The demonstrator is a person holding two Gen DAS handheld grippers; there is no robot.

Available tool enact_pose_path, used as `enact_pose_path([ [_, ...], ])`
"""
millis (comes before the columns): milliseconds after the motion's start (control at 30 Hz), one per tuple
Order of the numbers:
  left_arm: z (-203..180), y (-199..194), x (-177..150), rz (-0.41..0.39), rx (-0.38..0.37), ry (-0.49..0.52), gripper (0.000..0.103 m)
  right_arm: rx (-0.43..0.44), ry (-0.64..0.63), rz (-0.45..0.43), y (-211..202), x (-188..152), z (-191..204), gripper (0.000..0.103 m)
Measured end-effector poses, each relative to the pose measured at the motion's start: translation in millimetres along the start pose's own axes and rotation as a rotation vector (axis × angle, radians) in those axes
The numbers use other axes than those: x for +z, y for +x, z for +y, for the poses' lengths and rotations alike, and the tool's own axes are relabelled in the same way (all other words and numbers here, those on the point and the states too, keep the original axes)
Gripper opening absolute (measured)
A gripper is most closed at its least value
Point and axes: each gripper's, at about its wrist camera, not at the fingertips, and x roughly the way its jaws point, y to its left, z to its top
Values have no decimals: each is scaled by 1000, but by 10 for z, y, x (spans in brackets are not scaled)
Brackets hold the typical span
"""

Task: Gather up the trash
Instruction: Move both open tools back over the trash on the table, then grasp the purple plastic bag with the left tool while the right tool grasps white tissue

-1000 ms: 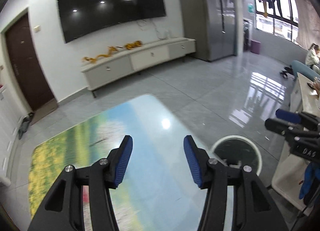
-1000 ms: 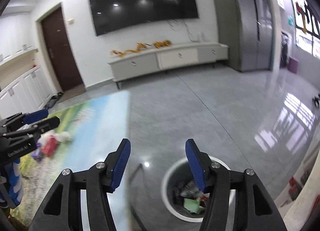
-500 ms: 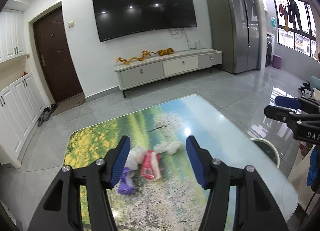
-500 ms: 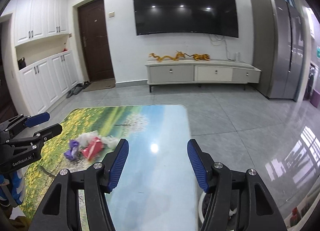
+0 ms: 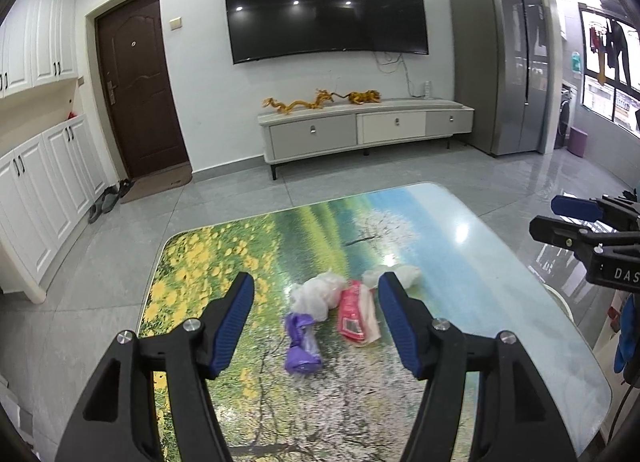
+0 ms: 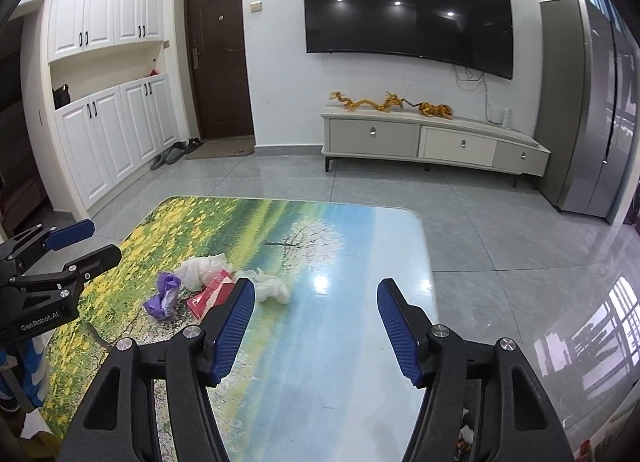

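A small pile of trash lies on the landscape-printed table (image 5: 460, 262): a purple wrapper (image 5: 302, 344), a red packet (image 5: 354, 316), a crumpled white bag (image 5: 318, 294) and a second white wad (image 5: 400, 274). My left gripper (image 5: 315, 286) hovers just short of the pile, its jaws opening with nothing between them. In the right wrist view the same purple wrapper (image 6: 162, 296), red packet (image 6: 210, 292) and white wad (image 6: 270, 288) lie left of my right gripper (image 6: 316, 290). That gripper's jaws are opening too, empty over bare tabletop.
The rim of a white bin (image 5: 562, 300) shows past the table's right edge, on the floor. A TV cabinet (image 6: 432, 139), a dark door (image 6: 220, 65) and white cupboards (image 6: 116, 133) line the far walls. Grey tiled floor surrounds the table.
Both views have swung left, from the floor bin to the table. The trash pile has come into view ahead of the left gripper. Both pairs of jaws stand a little wider.
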Motion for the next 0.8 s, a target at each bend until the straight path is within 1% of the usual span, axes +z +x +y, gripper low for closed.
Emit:
enact_pose_path([
  [133,227,155,-58,36,-3,-47,63,26,-19,31,198,4,56,62],
  [233,421,301,-151,72,23,-70,63,51,-30,61,417,9,82,62],
  [333,589,434,-290,115,-5,-91,63,81,-42,115,751,-22,103,62],
  [400,643,514,-370,144,-53,-100,63,102,-55,150,971,-57,129,62],
  [467,623,591,-413,165,-102,-93,63,119,-65,180,1187,-76,170,62],
  [533,581,680,-413,175,-122,-76,63,145,-67,202,1398,-83,196,62],
  [667,495,1008,-320,205,-166,-40,63,158,-77,226,1682,-108,263,62],
  [733,443,1167,-287,222,-165,-18,63,167,-78,241,1785,-128,290,62],
  [767,405,1263,-267,233,-177,-2,63,170,-76,252,1837,-140,291,62],
  [800,380,1339,-263,246,-182,5,63,173,-73,260,1869,-150,290,57],
])
